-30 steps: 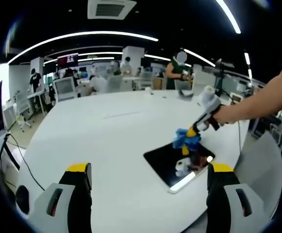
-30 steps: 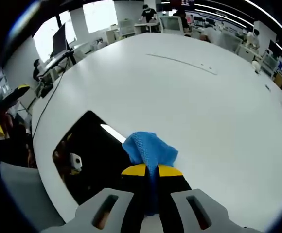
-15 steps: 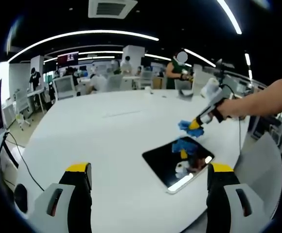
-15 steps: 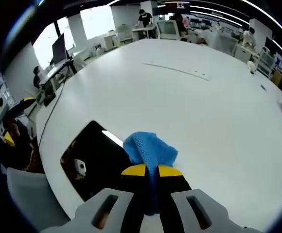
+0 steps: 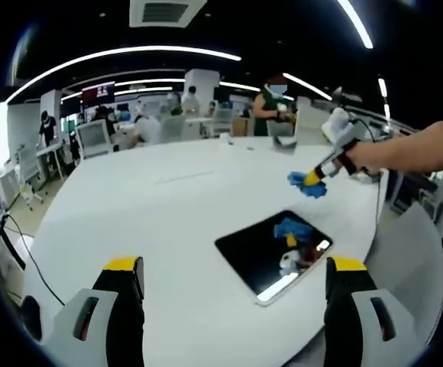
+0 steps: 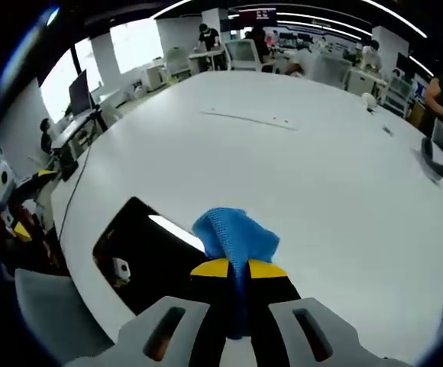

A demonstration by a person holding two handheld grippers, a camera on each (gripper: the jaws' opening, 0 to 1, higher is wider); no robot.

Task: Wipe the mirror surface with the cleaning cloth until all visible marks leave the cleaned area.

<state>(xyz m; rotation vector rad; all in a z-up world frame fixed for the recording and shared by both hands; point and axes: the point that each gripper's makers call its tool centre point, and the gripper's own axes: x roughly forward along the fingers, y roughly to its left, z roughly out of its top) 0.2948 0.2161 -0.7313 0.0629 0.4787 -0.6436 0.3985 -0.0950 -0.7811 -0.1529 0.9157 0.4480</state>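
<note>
A dark rectangular mirror lies flat on the white table, near its right front edge; it reflects ceiling lights and the cloth. In the left gripper view my right gripper hangs above the table beyond the mirror's far corner, shut on a blue cleaning cloth. In the right gripper view the same cloth bunches out of the shut yellow-tipped jaws, with the mirror below and to the left. My left gripper stands open, its two fingers wide apart with nothing between them, on the near side of the mirror.
The large white table stretches wide and bare beyond the mirror. A person's arm reaches in from the right. Office desks, chairs and people stand in the background. A grey chair back sits by the table's right edge.
My right gripper has lifted the blue cloth off the mirror and carried it up and away, beyond the far corner. The left gripper has hardly moved.
</note>
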